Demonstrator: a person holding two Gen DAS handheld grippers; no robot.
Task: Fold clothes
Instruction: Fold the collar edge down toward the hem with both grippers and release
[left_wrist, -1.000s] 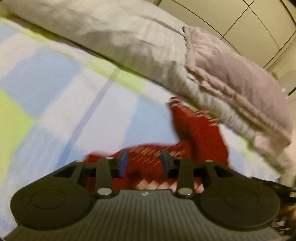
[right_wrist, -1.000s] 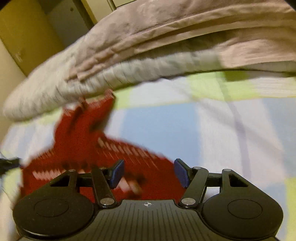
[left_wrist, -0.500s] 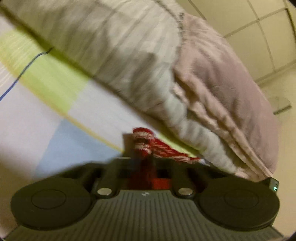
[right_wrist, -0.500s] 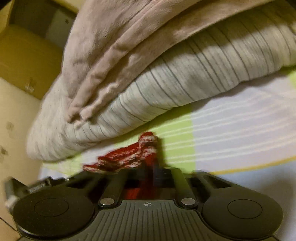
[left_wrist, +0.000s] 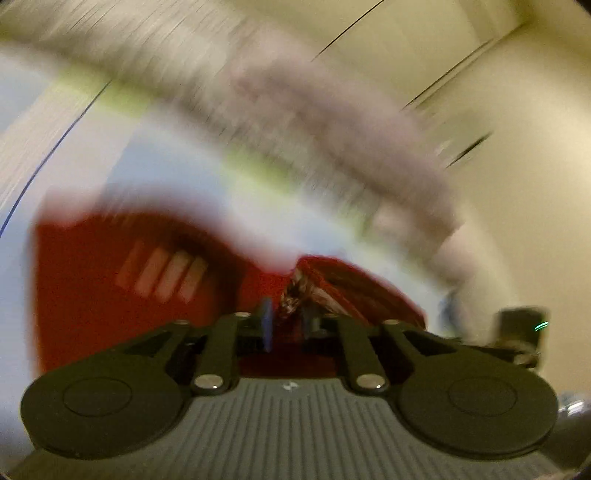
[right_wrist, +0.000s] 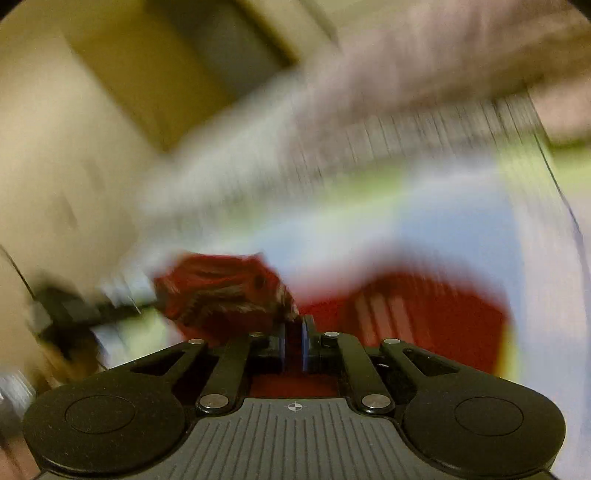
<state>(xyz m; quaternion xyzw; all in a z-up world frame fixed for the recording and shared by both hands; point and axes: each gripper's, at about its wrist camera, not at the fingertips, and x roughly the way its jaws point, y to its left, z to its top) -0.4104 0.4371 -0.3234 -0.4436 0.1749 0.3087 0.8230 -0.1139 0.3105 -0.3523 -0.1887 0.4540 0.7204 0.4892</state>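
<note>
A red garment with pale stripes (left_wrist: 122, 288) hangs and spreads over the checked bedsheet (left_wrist: 155, 162); both views are blurred by motion. My left gripper (left_wrist: 287, 321) is shut on a bunched striped edge of the red garment, which stretches off to the right. In the right wrist view, my right gripper (right_wrist: 294, 343) is shut on red cloth between its blue pads, with a bunched fold of the red garment (right_wrist: 221, 291) to its left and a flat part at the lower right. The other gripper shows dimly at each view's edge.
A rolled grey striped and mauve quilt (left_wrist: 295, 122) lies along the far side of the bed, also the quilt (right_wrist: 406, 110) in the right view. Cream cupboard doors (left_wrist: 480, 74) stand behind it. The blue, green and white bedsheet (right_wrist: 461, 206) extends beyond the garment.
Both grippers went from open over the flat garment to shut on its edge. They have since lifted and swung, and more of the garment now shows spread below.
</note>
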